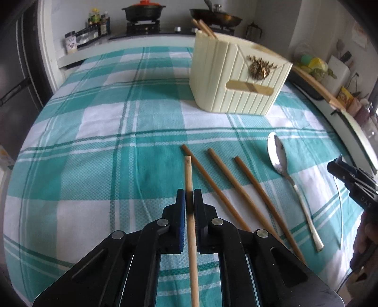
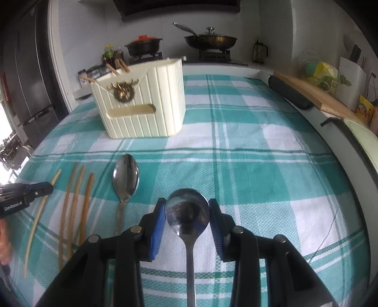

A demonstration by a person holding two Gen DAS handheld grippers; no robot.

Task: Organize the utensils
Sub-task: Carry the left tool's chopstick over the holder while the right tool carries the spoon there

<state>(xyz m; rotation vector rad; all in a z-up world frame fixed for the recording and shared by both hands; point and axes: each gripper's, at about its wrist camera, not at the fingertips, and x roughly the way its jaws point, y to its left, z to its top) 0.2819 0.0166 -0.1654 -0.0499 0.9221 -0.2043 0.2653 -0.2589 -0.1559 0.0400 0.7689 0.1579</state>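
the left gripper (image 1: pixel 189 196) has its two blue-padded jaws drawn narrow on a pale chopstick (image 1: pixel 190 226), which runs straight down the middle of the left wrist view, its far tip just past the fingertips and its near end passing back under the gripper body. the right gripper (image 2: pixel 187 207) stands with its jaws apart on either side of the bowl of a steel spoon (image 2: pixel 187 212); the blue pads sit just beside the bowl's edges, and whether they actually press on it cannot be told, while the handle runs back between the fingers toward the camera. all of this lies over a teal and white checked tablecloth (image 1: pixel 94 141). to the right of the held chopstick, three darker brown chopsticks (image 1: pixel 226 186) lie side by side on the cloth, slanting away to the left, and beyond them a second spoon (image 1: pixel 278 160) rests bowl-up with its handle pointing toward the near right. farther back on the cloth stands a cream ribbed utensil holder (image 1: pixel 226 78) with a gold emblem on its front and a slot below it; two brown chopstick ends stick up from its back left corner. behind the table, a stove carries a black pot with a red lid (image 1: pixel 143 10) and a dark frying pan (image 2: pixel 210 40).
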